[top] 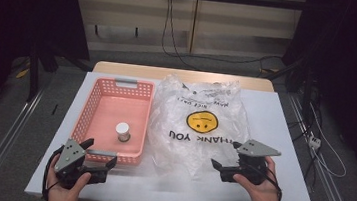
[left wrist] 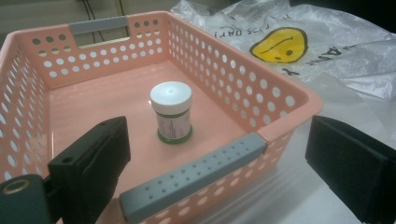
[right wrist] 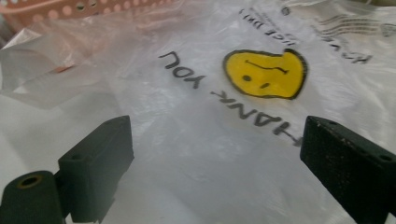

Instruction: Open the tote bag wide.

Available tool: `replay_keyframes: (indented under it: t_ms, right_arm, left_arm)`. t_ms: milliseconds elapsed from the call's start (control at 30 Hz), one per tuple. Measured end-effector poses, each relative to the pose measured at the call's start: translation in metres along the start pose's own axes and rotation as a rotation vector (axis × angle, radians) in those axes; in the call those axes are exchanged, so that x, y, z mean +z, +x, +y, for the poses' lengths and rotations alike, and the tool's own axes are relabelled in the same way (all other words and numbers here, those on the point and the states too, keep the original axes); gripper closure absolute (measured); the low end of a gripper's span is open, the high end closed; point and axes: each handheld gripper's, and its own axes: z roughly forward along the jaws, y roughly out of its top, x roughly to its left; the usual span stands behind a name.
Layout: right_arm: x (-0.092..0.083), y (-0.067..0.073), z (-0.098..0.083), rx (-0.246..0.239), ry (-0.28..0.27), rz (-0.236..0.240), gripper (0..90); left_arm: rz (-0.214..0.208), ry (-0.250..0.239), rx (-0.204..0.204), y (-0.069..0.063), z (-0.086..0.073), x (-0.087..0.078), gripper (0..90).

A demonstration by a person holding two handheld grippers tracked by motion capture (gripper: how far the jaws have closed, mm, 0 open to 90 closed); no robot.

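- A small bottle (top: 123, 131) with a white cap stands up straight inside the pink basket (top: 97, 97). It sits near the basket's 5 o'clock corner and touches no wall.
- A thin see-through bag (top: 198, 128) with a yellow smiley face lies flat on the white counter (top: 276, 111), just beside the basket at its 3 o'clock side.
- The left hand-held gripper (top: 98, 157) hangs at the basket's 6 o'clock rim. Its jaws are wide apart and hold nothing.
- The right hand-held gripper (top: 225, 158) sits at the bag's 5 o'clock edge. Its jaws are wide apart too, and hold nothing.
- My guess is that the bottle goes into the bag.
- To do it well, the left one should go over the grey handle (left wrist: 196, 179), then come down with one jaw on each side of the bottle.
- It should squeeze the body under the cap, so the bottle does not tip.
- The bag is thin and slippery, so the right one should pinch just one layer to open it.
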Motion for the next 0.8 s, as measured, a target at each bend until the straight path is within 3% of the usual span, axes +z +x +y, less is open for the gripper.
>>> replay_keyframes:
  t_ms: [100, 167, 500, 733, 800]
  right_arm:
    - [0.008, 0.006, 0.005, -0.019, 0.041, 0.039, 10.2]
    - [0.018, 0.015, 0.011, -0.051, 0.103, 0.095, 10.2]
    - [0.042, 0.027, 0.004, -0.126, 0.204, 0.159, 16.3]
    - [0.055, 0.03, -0.005, -0.156, 0.273, 0.187, 13.1]
    - [0.063, 0.036, -0.008, -0.178, 0.308, 0.206, 14.7]
  left_arm:
    - [-0.005, -0.006, 0.001, -0.001, 0.0, -0.001, 6.3]
    - [-0.007, -0.006, 0.002, -0.001, 0.0, -0.001, 6.4]
    - [-0.023, -0.003, 0.013, -0.001, 0.001, 0.001, 6.3]
    - [-0.023, -0.003, 0.011, 0.0, 0.001, 0.0, 6.3]
    - [-0.024, -0.001, 0.014, 0.0, 0.001, 0.0, 6.3]
